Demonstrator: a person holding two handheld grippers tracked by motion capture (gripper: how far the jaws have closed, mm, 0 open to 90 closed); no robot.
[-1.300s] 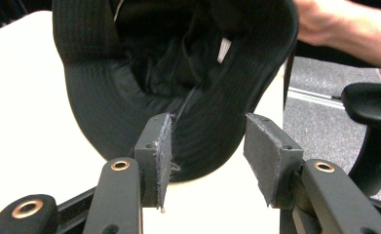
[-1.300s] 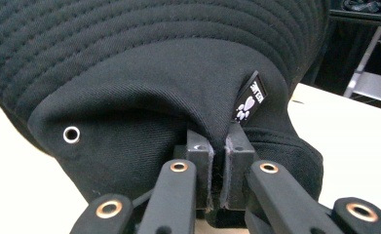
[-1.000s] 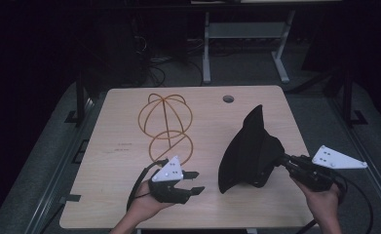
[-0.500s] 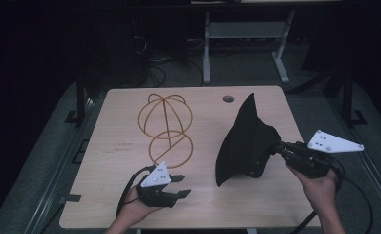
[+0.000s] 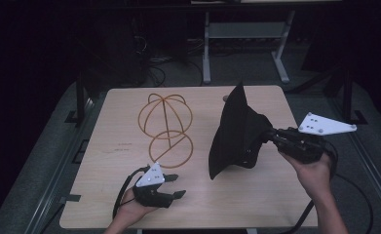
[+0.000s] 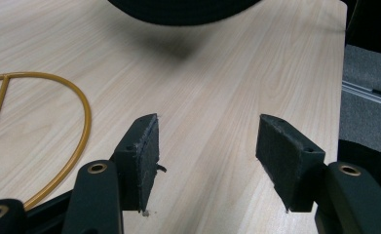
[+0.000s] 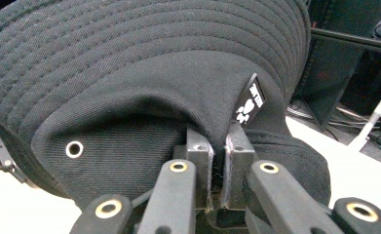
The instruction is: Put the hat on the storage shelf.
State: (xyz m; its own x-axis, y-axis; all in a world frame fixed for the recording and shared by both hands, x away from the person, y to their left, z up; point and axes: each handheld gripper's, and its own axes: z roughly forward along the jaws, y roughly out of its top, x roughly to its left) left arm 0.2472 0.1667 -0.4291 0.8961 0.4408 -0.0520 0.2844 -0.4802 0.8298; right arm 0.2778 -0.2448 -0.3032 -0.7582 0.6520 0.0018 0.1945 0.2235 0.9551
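A black bucket hat [image 5: 237, 131] hangs on edge above the right half of the table, brim up. My right gripper [image 5: 265, 135] is shut on a fold of its fabric. In the right gripper view the pads [image 7: 200, 146] pinch the cloth just below a small label on the hat [image 7: 154, 73]. A golden wire hat stand [image 5: 166, 126] sits at the table's middle left. My left gripper [image 5: 178, 186] rests low near the front edge, in front of the stand. Its jaws have just been opening, and my left gripper [image 6: 207, 151] has nothing between them. Beside it lies the stand's ring [image 6: 81, 112].
The light wooden table [image 5: 124, 146] has bare room in front of the stand and under the hat. Its right edge [image 6: 341, 73] drops to grey floor. A metal frame [image 5: 207, 44] stands behind the table in the dark.
The right gripper has lifted the hat higher and turned it more upright. The left gripper has slid toward the front edge and sunk lower, and its jaws stand wider.
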